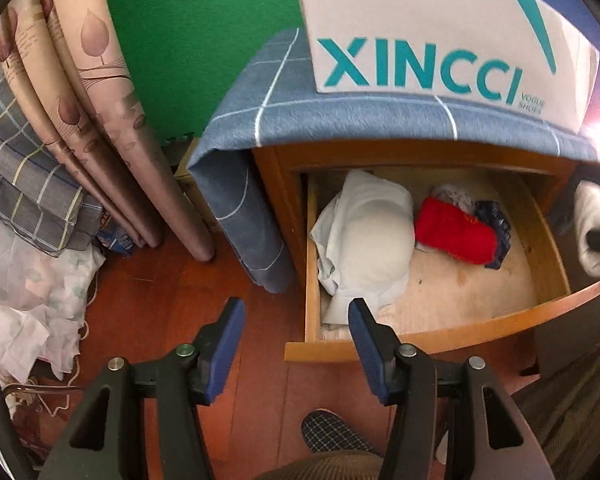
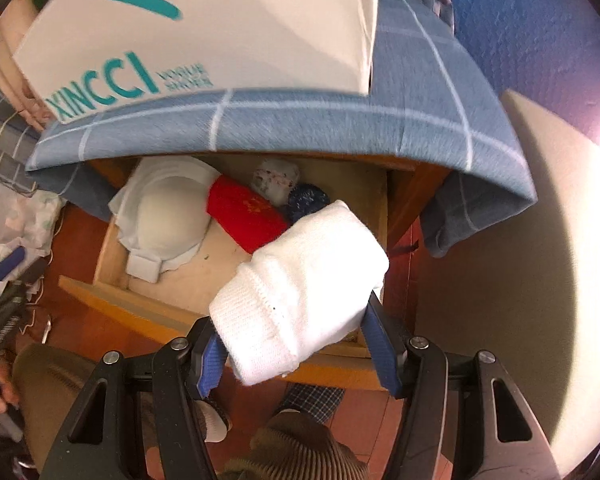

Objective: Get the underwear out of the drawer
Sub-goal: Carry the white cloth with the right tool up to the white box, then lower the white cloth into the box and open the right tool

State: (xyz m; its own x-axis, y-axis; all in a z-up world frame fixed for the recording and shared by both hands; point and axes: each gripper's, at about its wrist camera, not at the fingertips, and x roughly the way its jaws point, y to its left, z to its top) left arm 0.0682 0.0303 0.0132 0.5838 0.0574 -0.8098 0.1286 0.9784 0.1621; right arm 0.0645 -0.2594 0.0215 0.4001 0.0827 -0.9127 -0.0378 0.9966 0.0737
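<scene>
The left gripper (image 1: 296, 344) hangs with its jaws apart and nothing between them, above the near left corner of the open wooden drawer (image 1: 500, 320). Just ahead of it and slightly right lies the white padded bra (image 1: 370, 240), long axis running away from the gripper; beyond that, to the right, a red rolled garment (image 1: 456, 232). The left hand is the nearer for these. The right gripper (image 2: 296, 344) grips a white folded underwear roll (image 2: 300, 280), lifted above the drawer's right front. Behind, the shoebox (image 1: 420, 20) reads "XINCCI".
</scene>
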